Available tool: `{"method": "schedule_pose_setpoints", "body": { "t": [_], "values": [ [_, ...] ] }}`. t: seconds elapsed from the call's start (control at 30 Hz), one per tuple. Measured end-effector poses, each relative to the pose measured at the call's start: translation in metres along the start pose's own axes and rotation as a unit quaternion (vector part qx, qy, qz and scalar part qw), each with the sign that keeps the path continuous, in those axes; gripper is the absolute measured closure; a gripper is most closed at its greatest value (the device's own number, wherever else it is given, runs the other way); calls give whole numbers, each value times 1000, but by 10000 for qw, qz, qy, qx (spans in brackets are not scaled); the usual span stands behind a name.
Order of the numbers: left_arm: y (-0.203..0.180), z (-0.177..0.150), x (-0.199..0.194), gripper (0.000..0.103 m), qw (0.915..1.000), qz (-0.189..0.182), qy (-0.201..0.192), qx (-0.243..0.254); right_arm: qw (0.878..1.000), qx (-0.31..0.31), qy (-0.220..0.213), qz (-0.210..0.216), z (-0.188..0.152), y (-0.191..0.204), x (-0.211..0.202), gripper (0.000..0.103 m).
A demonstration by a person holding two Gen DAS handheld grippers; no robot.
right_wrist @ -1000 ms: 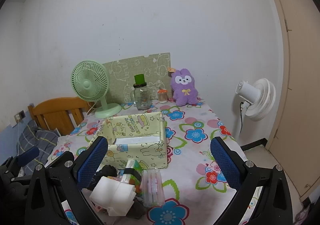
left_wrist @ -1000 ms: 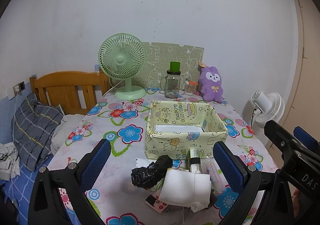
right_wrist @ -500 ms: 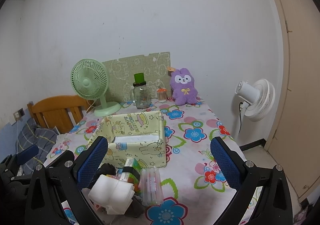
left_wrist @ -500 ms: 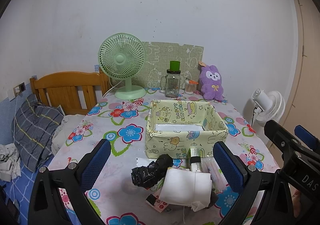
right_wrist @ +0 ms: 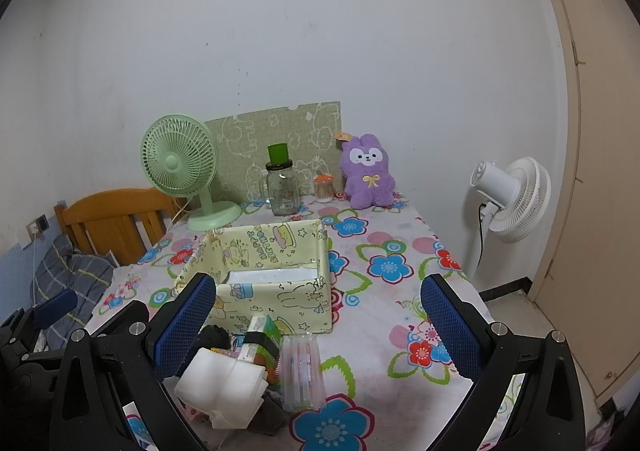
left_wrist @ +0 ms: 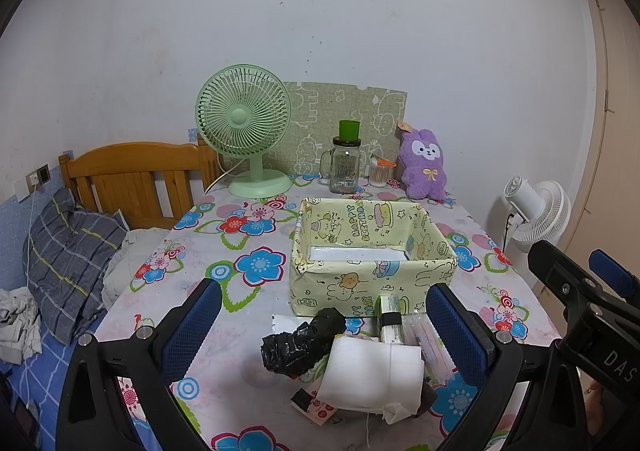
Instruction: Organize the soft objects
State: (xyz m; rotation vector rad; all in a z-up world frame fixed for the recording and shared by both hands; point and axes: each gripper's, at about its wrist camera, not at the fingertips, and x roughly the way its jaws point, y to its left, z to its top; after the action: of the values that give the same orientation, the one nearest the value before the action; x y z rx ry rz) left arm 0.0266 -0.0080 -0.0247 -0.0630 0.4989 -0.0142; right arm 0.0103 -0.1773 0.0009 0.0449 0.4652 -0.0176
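A yellow cartoon-print fabric box (left_wrist: 372,283) (right_wrist: 276,299) stands mid-table, with only a white sheet on its floor. In front of it lies a pile: a crumpled black plastic bag (left_wrist: 300,343), a folded white soft pad (left_wrist: 374,377) (right_wrist: 224,383), a green-white tube (left_wrist: 390,317) (right_wrist: 260,343) and a clear packet of pens (right_wrist: 300,371). A purple plush bunny (left_wrist: 425,165) (right_wrist: 368,177) sits at the table's back. My left gripper (left_wrist: 320,325) is open and empty above the pile. My right gripper (right_wrist: 318,321) is open and empty, to the pile's right.
A green desk fan (left_wrist: 244,127), a glass mug-jar with green lid (left_wrist: 346,163) and a small swab jar (left_wrist: 378,173) stand at the back by a green board. A wooden headboard (left_wrist: 132,175) and pillow are left; a white floor fan (right_wrist: 508,199) is right.
Both grippers have drifted only slightly; the right view has risen a little. Nothing on the table has moved.
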Motion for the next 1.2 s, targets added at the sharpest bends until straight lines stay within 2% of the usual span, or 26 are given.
{"method": "schedule_pose_setpoints", "body": {
  "t": [0.73, 0.83, 1.2],
  "values": [
    [-3, -8, 12, 0, 9999, -104, 137, -2, 9999, 14, 114, -79, -5, -6, 11, 0],
    [-6, -11, 15, 0, 9998, -143, 139, 31, 9998, 30, 169, -81, -7, -7, 14, 3],
    [-17, -25, 34, 0, 9987, -239, 438, 110, 9989, 56, 466, -79, -22, -11, 33, 5]
  ]
}}
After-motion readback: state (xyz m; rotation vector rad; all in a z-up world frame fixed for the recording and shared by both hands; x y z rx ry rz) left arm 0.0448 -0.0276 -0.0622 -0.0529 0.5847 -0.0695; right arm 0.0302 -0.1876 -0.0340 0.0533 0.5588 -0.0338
